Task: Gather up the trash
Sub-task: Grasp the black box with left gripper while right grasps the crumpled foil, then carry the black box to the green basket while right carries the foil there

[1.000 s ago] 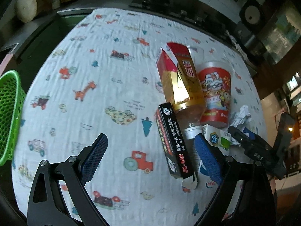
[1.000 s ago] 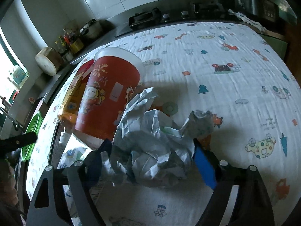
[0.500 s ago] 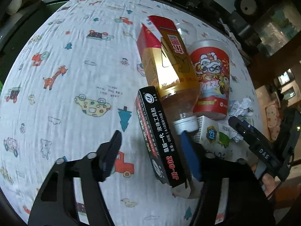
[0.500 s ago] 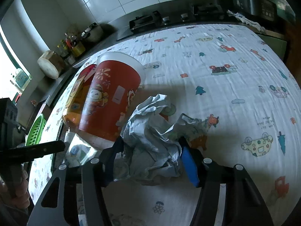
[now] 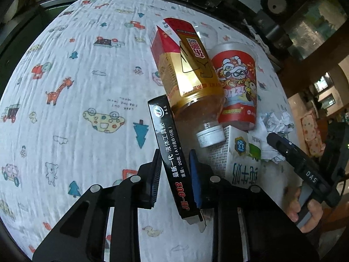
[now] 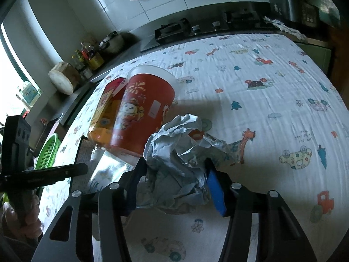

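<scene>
Now we clamp: left claw (image 5: 174,174) closing across black glue box (image 5: 172,152), long axis running away between pads, near tabletop's near edge. Right claw (image 6: 174,181) closing on crumpled paper (image 6: 176,152); green basket (image 6: 47,150) off left edge.

The left gripper (image 5: 174,174), wide open a second ago with the black box (image 5: 172,152) lying loose on the cloth, is now closing, its pads pressing the box's two long sides. The right gripper (image 6: 174,179) is also closing, narrowed from a loose straddle to squeezing the crumpled paper (image 6: 176,152) into a tighter wad.
</scene>
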`<state>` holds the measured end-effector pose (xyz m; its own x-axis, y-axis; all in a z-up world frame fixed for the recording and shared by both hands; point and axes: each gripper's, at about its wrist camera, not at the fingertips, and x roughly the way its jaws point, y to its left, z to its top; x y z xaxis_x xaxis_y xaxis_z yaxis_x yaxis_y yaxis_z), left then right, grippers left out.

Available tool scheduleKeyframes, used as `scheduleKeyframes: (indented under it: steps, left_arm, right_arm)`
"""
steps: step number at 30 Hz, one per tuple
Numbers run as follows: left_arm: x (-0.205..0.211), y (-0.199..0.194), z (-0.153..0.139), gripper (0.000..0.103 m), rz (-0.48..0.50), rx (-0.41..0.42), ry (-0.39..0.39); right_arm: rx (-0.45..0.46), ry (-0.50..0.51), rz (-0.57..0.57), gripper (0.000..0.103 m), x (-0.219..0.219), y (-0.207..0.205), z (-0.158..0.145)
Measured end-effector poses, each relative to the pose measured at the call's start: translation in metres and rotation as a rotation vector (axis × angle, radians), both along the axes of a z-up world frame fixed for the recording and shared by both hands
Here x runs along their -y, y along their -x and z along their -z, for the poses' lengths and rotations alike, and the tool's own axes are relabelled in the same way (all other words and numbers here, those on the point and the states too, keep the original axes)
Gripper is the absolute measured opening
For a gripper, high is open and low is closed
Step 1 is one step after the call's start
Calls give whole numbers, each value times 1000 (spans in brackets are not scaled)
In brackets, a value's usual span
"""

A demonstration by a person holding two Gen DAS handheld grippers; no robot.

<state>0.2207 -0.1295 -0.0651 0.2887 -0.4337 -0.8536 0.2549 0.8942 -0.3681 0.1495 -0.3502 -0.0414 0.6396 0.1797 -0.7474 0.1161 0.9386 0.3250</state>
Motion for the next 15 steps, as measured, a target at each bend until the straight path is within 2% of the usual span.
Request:
scheduleKeyframes:
  steps: [5,15]
  left_arm:
    - [-19,6,-10,18,-2,14,22]
    - [-66,17,-35,18,-32,78,42]
  right_arm:
    - [30,23,-2,52,-7,10,-15]
    - [104,33,-66,52,-51,19,-53]
